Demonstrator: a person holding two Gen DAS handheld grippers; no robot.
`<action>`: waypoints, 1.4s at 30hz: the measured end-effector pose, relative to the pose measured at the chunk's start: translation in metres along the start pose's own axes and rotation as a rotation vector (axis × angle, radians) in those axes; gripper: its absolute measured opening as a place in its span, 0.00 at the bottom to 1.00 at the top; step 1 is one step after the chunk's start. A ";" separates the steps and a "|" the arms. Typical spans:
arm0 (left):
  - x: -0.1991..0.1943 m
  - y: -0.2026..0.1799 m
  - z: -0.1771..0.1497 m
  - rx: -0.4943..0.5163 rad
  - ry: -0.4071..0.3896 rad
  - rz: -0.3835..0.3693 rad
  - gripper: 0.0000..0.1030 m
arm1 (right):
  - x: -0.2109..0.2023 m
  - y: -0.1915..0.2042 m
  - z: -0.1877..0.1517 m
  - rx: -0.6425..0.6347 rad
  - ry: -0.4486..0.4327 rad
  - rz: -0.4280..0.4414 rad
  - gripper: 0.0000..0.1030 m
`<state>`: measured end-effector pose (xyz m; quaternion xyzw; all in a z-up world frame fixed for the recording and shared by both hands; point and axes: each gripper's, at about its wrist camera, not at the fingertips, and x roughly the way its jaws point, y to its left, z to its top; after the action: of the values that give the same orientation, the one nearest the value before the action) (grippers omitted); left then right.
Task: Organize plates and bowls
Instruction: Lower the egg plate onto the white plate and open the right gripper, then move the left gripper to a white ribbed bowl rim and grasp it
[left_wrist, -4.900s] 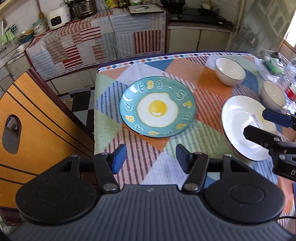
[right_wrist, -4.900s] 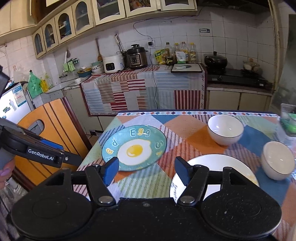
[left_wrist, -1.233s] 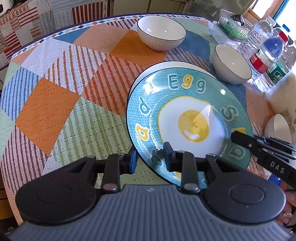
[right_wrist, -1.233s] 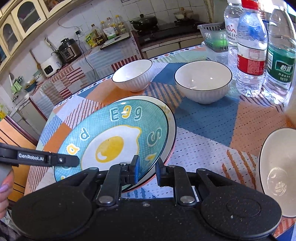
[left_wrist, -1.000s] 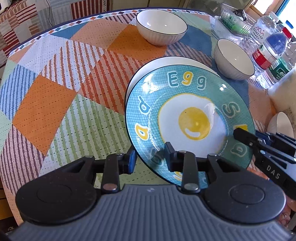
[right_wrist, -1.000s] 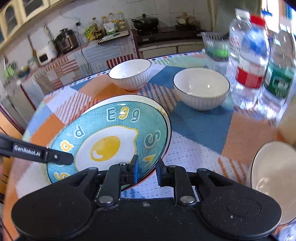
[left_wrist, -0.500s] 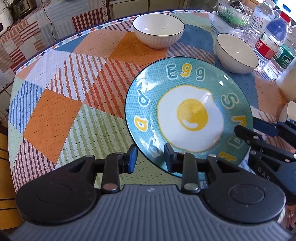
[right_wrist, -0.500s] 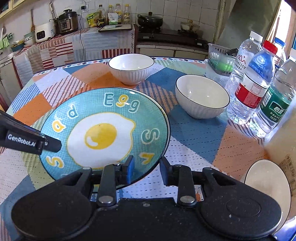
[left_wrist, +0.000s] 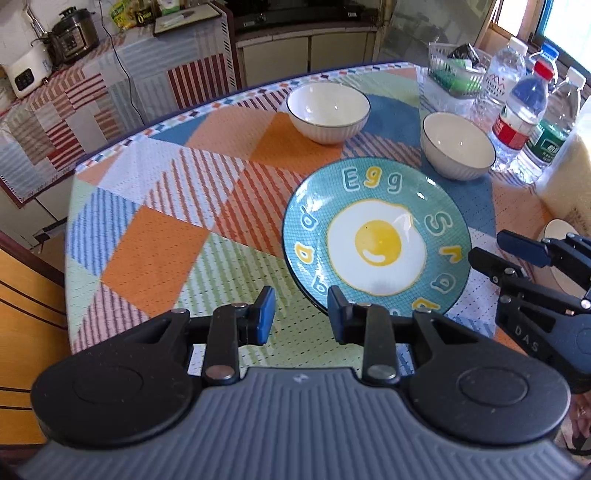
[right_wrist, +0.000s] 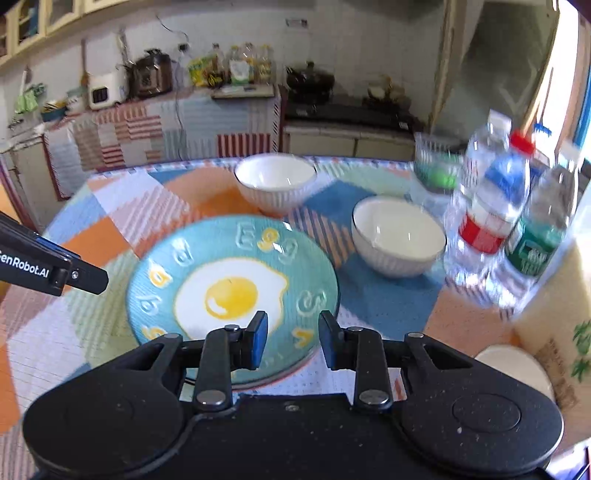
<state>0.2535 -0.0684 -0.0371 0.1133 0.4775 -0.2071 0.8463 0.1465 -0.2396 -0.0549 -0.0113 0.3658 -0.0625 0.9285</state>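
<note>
The teal egg plate (left_wrist: 376, 240) lies flat on the patterned tablecloth, stacked on the white plate, of which only a thin rim shows under its near edge. It also shows in the right wrist view (right_wrist: 232, 288). My left gripper (left_wrist: 301, 314) is open and empty, just off the plate's near-left rim. My right gripper (right_wrist: 290, 338) is open and empty above the plate's near-right rim, and shows in the left wrist view (left_wrist: 506, 254). Two white bowls stand behind the plate: one far (left_wrist: 328, 110), one to the right (left_wrist: 458, 144). A third white bowl (right_wrist: 513, 373) sits at the right edge.
Three water bottles (left_wrist: 517, 122) and a clear basket (left_wrist: 454, 74) stand at the table's far right. A pale sack (right_wrist: 557, 317) is beside the third bowl. The table's left edge (left_wrist: 70, 236) drops toward a wooden door. A covered kitchen counter lies behind.
Both grippers have opened and let go of the egg plate, which now rests on the white plate. Both have drawn back and risen; the right wrist view is blurred by motion.
</note>
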 end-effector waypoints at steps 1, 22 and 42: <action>-0.007 0.001 0.001 -0.003 0.000 0.001 0.29 | -0.005 0.001 0.003 -0.007 -0.013 0.007 0.34; 0.010 0.008 0.072 0.040 0.001 -0.020 0.60 | 0.021 -0.003 0.061 -0.256 -0.165 0.159 0.96; 0.160 0.044 0.166 -0.140 -0.029 -0.104 0.58 | 0.208 -0.026 0.114 0.072 0.121 0.266 0.96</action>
<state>0.4730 -0.1327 -0.0885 0.0260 0.4836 -0.2184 0.8472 0.3722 -0.2945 -0.1111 0.0741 0.4171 0.0473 0.9046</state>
